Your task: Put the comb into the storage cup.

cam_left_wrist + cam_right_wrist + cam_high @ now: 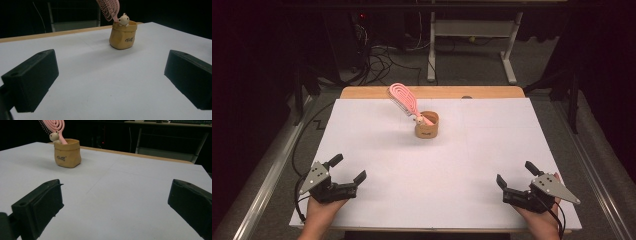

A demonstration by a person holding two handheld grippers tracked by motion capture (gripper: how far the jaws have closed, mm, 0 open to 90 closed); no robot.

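A small tan pouch-shaped holder [427, 126] [123, 35] [67, 153] stands upright near the back middle of the white table [437, 165]. A pink hairbrush [404, 99] [109, 8] [53, 126] stands in it handle down, leaning to the left and back, with a tiny cream figure [123, 19] [54, 137] at the rim. My left gripper [348, 168] [110, 80] rests open at the front left, far from the holder. My right gripper [515, 174] [115, 207] rests open at the front right. Nothing is between either pair of jaws.
A wooden strip [432, 92] edges the table's far side. Behind it stand a white desk frame [472, 40] and loose cables [382, 57] on the floor. Metal rails [267, 175] run along both sides of the table.
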